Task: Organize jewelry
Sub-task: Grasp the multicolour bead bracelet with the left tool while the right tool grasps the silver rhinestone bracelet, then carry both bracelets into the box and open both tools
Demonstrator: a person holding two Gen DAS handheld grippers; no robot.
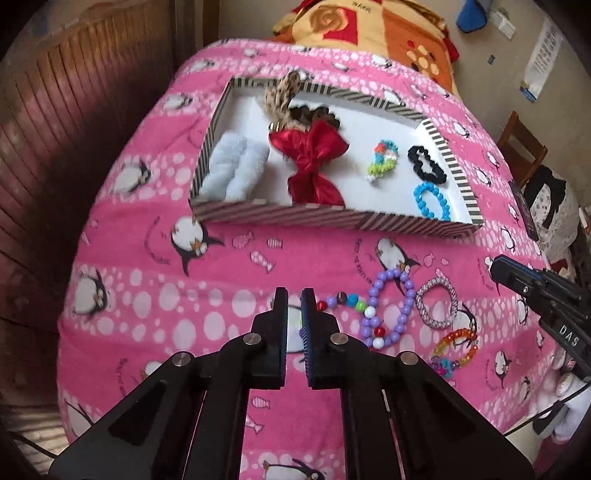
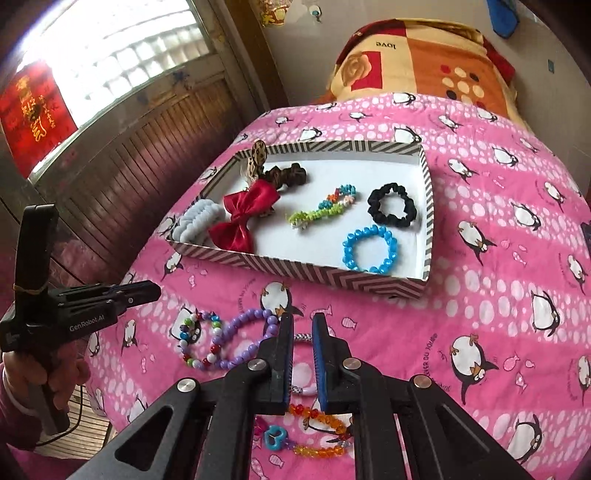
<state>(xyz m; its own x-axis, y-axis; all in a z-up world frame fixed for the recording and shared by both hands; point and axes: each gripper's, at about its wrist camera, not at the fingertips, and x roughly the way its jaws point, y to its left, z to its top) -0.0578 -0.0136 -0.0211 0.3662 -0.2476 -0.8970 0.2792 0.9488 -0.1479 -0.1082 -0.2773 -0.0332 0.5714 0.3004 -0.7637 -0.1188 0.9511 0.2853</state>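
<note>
My left gripper (image 1: 294, 295) hangs shut and empty over the pink penguin bedspread, just left of a purple bead bracelet (image 1: 406, 306) twisted with a multicoloured bead string (image 1: 351, 299). My right gripper (image 2: 302, 321) is shut too, with nothing in it. A silver woven bracelet (image 2: 303, 336) lies on the bedspread below its fingers, and an orange bead bracelet (image 2: 321, 415) lies nearer. Beyond them stands the striped box (image 2: 295, 273). It holds a red bow (image 2: 247, 214), a blue bead bracelet (image 2: 369, 247), a black scrunchie (image 2: 391, 208) and a green bead piece (image 2: 321, 210).
A pale fluffy band (image 1: 232, 166) and a leopard-print hair tie (image 1: 282, 96) fill the box's left end. A folded orange blanket (image 1: 369, 33) lies at the bed's head. A wooden panelled wall (image 1: 74, 110) runs along the left. A hand (image 2: 55, 376) grips the left gripper's handle.
</note>
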